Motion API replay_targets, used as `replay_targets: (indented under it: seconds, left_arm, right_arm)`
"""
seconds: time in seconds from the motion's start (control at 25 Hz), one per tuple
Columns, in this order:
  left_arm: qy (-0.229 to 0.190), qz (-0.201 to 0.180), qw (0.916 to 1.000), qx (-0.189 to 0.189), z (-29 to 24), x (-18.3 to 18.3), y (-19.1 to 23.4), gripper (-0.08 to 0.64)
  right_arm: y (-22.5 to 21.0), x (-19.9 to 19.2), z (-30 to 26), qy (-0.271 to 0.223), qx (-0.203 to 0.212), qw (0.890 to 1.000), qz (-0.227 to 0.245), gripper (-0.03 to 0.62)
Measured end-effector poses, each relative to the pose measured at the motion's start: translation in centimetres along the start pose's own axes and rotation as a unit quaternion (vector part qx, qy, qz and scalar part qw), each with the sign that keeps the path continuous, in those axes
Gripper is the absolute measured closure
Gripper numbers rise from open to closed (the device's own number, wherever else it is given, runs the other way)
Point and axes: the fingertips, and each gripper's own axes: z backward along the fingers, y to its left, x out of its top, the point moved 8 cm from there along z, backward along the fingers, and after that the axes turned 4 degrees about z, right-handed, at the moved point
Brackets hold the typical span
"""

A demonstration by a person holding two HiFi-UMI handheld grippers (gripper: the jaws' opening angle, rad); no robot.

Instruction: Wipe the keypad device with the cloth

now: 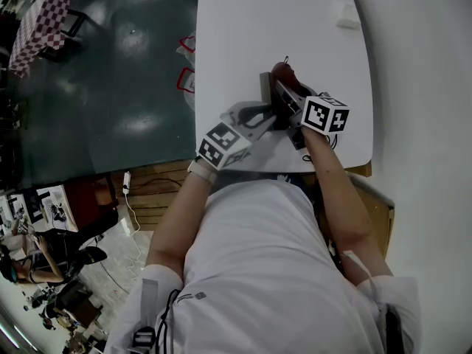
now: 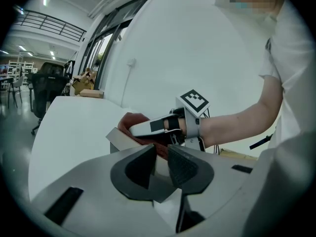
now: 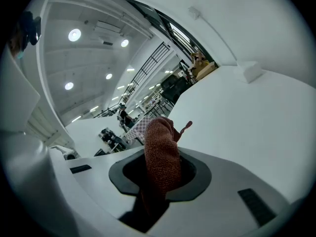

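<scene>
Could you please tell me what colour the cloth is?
Reddish-brown, a rust tone. The cloth shows best in the right gripper view.

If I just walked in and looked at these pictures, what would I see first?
Probably the red-brown knitted cloth, pinched in the jaws of the right gripper above the big white table. Right under it sits the grey box-shaped keypad device, with the left gripper at its edge.
</scene>
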Motion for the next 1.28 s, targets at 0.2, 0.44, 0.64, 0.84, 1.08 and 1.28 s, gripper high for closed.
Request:
replay_targets:
  seconds: [0.2,0.44,0.64,0.84,1.08,1.28]
  left_arm:
    - [-0.003,0.005,1.0,-0.004,-0.1,-0.1,0.1,0.476]
    - [-0.003,0.004,1.0,-0.003,0.1,0.0,0.0,0.477]
    - [-0.003,0.005,1.0,-0.001,0.1,-0.2,0.1,0.477]
    - [-0.002,0.005,1.0,-0.003,-0.1,-0.2,0.1,0.477]
    - [-0.009,0.009,0.9999,-0.005,0.2,0.4,-0.2,0.477]
    - [-0.005,0.009,0.9999,-0.004,0.2,0.1,0.0,0.479]
  right_arm:
    - [-0.6,-0.3,-0.1,0.001,-0.002,1.0,-0.013,0.506]
    - [-2.6,-1.0,0.5,0.006,-0.027,0.999,-0.031,0.506]
    - [-4.0,-1.7,0.9,0.008,-0.055,0.998,-0.028,0.506]
    - [-5.1,-2.3,1.3,0.001,-0.063,0.997,-0.047,0.507]
    - [-5.0,-2.3,1.7,-0.009,-0.072,0.995,-0.063,0.506]
    - [-5.1,-2.3,1.9,-0.008,-0.077,0.994,-0.078,0.506]
